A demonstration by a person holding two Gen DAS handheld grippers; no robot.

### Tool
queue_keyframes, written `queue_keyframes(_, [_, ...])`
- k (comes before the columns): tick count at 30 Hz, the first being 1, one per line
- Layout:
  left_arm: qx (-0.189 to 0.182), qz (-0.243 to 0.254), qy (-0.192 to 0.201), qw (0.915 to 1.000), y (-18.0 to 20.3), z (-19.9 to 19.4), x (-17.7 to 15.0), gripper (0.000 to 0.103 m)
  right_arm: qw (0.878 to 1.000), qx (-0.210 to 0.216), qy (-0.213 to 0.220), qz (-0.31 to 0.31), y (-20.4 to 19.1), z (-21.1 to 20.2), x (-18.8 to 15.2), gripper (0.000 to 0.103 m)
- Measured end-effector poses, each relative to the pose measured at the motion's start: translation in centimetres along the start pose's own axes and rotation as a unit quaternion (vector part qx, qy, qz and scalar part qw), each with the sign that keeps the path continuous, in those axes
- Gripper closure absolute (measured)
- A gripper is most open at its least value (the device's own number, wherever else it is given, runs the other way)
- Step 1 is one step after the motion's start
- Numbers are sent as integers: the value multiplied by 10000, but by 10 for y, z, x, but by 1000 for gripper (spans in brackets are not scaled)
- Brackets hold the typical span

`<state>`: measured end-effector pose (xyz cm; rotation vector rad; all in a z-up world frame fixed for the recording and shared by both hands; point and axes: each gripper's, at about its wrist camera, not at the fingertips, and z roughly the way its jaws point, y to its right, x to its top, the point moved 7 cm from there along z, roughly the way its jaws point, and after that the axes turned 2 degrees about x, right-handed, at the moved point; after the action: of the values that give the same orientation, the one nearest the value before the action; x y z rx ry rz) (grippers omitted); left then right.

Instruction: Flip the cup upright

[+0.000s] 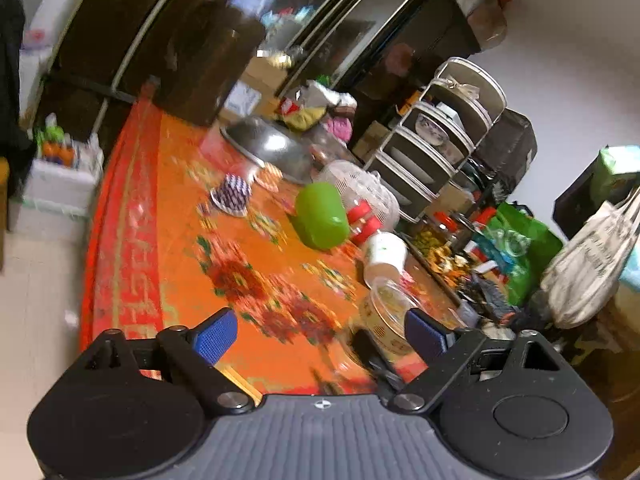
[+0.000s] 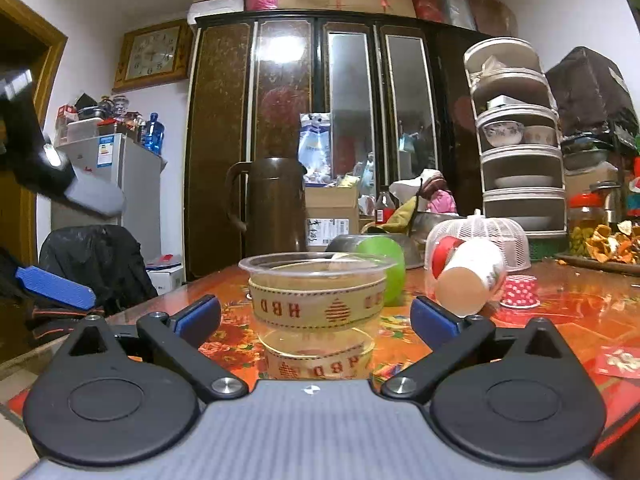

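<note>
A clear plastic cup (image 2: pixel 316 296) with a beige "HBD" band stands upright on the glossy orange floral table (image 2: pixel 560 312), rim up, between the open jaws of my right gripper (image 2: pixel 316 316), which does not touch it. The same cup (image 1: pixel 386 316) shows in the left wrist view, close to the right fingertip (image 1: pixel 424 334). My left gripper (image 1: pixel 320 334) is open and empty, held above the table and tilted; the view is blurred. It also shows at the left of the right wrist view (image 2: pixel 56 286).
A green cup (image 1: pixel 322 216) and a white paper cup (image 2: pixel 470 280) lie on their sides behind the clear cup. A white mesh food cover (image 2: pixel 496 240), a red dotted paper liner (image 2: pixel 520 290), a brown thermos (image 2: pixel 276 206), a steel bowl (image 1: pixel 268 148) and a tiered rack (image 2: pixel 520 152) stand further back.
</note>
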<state>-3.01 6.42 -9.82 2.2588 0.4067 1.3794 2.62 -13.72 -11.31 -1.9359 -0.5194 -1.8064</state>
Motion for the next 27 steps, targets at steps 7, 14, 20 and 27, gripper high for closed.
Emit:
queue_keyframes(7, [1108, 1750, 21, 9783, 36, -4, -4, 0, 9895, 399, -1197, 710, 24, -40, 38, 1])
queue_keyframes(14, [883, 1818, -194, 9792, 90, -35, 3, 0, 9861, 213, -1552, 549, 47, -86, 104, 1])
queue_keyframes(20, [748, 1792, -349, 9803, 107, -36, 5, 0, 9835, 393, -1760, 153, 37, -87, 113, 1])
queue_keyframes(27, [1039, 1722, -462, 9785, 99, -28, 8, 0, 9821, 483, -1795, 288, 43, -71, 106, 1])
